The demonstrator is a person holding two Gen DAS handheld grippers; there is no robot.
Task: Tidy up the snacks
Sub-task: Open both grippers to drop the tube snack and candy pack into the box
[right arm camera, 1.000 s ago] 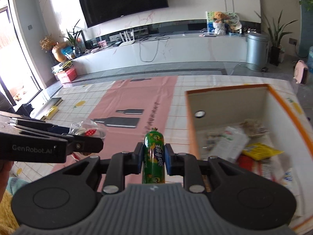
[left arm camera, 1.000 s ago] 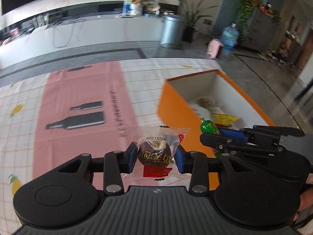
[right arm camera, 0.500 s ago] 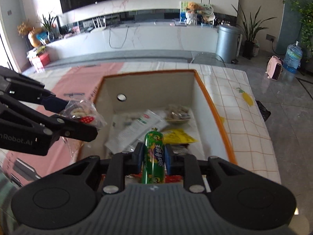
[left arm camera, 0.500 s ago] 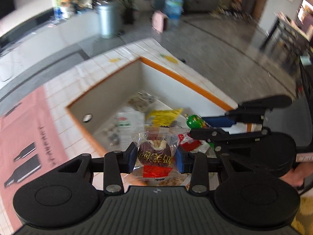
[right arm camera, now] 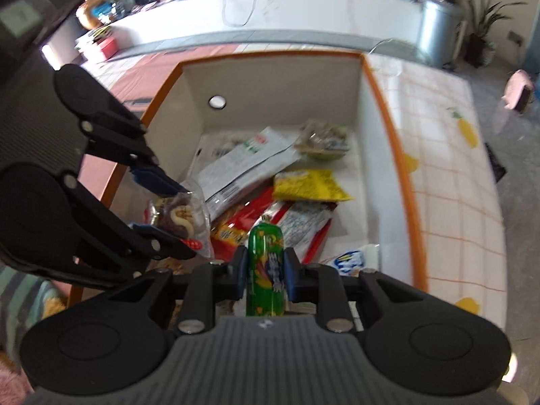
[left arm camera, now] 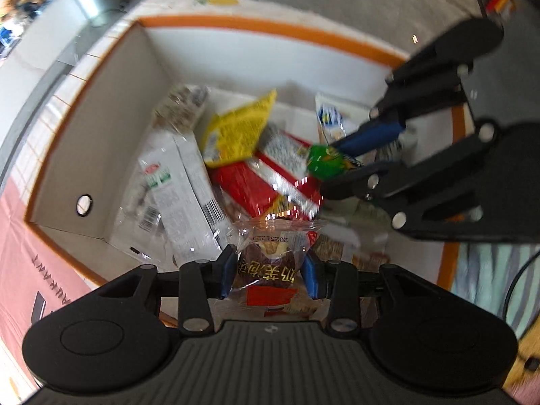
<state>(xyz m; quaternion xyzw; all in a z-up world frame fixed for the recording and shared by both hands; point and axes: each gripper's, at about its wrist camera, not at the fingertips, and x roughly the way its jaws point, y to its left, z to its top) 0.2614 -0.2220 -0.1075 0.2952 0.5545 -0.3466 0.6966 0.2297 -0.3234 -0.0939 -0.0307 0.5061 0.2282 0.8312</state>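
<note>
My left gripper is shut on a clear-wrapped brown pastry, held over the near edge of the orange-rimmed white box. The pastry also shows in the right wrist view. My right gripper is shut on a green snack tube, held above the box. The tube's tip shows in the left wrist view over the box's right side. Both grippers hang over the box, close together.
Inside the box lie a yellow packet, a white packet, red packets and a blue-white packet. The box stands on a checked and pink tablecloth. A metal bin stands behind.
Both grippers have moved from beside the box to over it and tilted down into it, each still holding its snack.
</note>
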